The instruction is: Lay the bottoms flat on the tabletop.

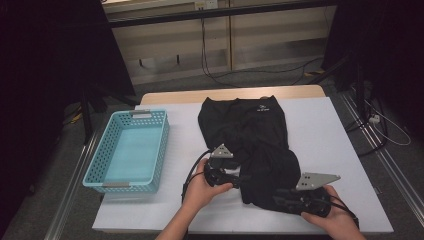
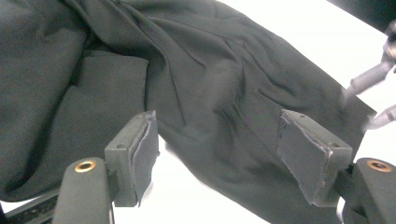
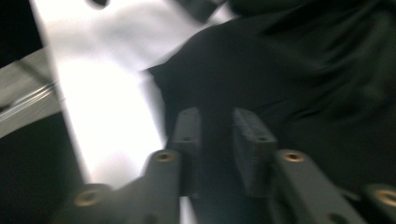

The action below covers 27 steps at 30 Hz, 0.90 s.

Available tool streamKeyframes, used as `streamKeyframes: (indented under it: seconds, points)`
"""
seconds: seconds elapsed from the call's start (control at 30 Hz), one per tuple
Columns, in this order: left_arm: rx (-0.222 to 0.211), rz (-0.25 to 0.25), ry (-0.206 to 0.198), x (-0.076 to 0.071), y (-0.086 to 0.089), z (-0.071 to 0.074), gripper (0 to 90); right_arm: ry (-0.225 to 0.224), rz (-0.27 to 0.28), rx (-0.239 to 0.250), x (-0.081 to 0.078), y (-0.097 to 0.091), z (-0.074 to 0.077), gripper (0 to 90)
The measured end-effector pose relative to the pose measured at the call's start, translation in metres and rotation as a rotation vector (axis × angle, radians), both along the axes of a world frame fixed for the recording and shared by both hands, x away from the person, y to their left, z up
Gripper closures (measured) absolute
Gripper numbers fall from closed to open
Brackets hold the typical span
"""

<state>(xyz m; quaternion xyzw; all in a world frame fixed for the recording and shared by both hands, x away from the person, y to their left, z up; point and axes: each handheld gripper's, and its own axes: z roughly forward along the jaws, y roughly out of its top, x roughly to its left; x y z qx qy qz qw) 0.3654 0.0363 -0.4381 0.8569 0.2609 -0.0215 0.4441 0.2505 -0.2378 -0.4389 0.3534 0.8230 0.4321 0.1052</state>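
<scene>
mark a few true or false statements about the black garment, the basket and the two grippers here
1. The black garment lies on the white table. True.
2. The blue basket holds folded clothes. False: nothing lies in it.
3. The left gripper has its jaws spread wide with nothing clamped. True: the cloth lies beyond the pads.
4. The basket sits to the right of the garment in the high view. False: it sits to its left.
5. The right gripper is far from the garment. False: its jaws, narrowly apart, are at the cloth's near edge.
</scene>
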Motion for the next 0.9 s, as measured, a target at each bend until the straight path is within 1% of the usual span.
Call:
streamKeyframes:
  seconds: [0.03, 0.07, 0.13, 0.2, 0.27, 0.37, 0.43, 0.53, 0.63, 0.7, 0.77, 0.83, 0.9]
  points:
    - [0.0, 0.0, 0.001, 0.0, 0.0, 0.0, 29.6, 0.001, -0.021, 0.002, 0.002, -0.002, 0.0, 68.2]
    - [0.001, 0.005, 0.002, 0.0, 0.0, 0.0, 29.3, 0.003, -0.045, -0.003, 0.004, -0.004, -0.001, 65.3]
    - [0.004, 0.005, 0.002, 0.001, 0.001, -0.001, 28.8, 0.011, -0.093, -0.031, 0.007, -0.007, -0.004, 63.1]
    - [0.004, 0.008, 0.0, 0.001, 0.002, -0.001, 28.4, 0.001, -0.136, -0.065, 0.01, -0.011, -0.007, 58.1]
    - [0.001, 0.01, 0.001, 0.001, 0.002, 0.0, 28.2, -0.004, -0.173, -0.087, 0.011, -0.017, -0.008, 56.2]
    - [0.007, 0.005, -0.002, 0.001, 0.001, 0.0, 27.9, -0.016, -0.237, -0.116, 0.012, -0.026, -0.008, 56.2]
    - [0.017, 0.0, -0.003, 0.001, 0.001, -0.001, 27.5, -0.014, -0.275, -0.128, 0.012, -0.031, -0.009, 56.2]
    - [0.029, -0.006, -0.013, 0.0, 0.0, -0.002, 26.2, 0.0, -0.324, -0.141, 0.014, -0.037, -0.011, 56.2]
    - [0.041, -0.008, -0.022, 0.0, -0.001, -0.002, 25.0, 0.014, -0.353, -0.196, 0.015, -0.041, -0.014, 56.5]
    - [0.048, -0.015, -0.027, 0.0, -0.001, -0.003, 24.6, 0.03, -0.354, -0.163, 0.015, -0.042, -0.015, 62.8]
    - [0.046, -0.016, -0.027, 0.0, -0.001, -0.002, 24.3, 0.044, -0.33, -0.145, 0.015, -0.041, -0.015, 77.0]
    - [0.044, -0.016, -0.03, 0.0, -0.001, -0.002, 24.1, 0.062, -0.31, -0.127, 0.014, -0.039, -0.015, 88.0]
    - [0.043, -0.015, -0.032, -0.001, -0.001, -0.002, 24.0, 0.066, -0.299, -0.128, 0.015, -0.039, -0.014, 90.0]
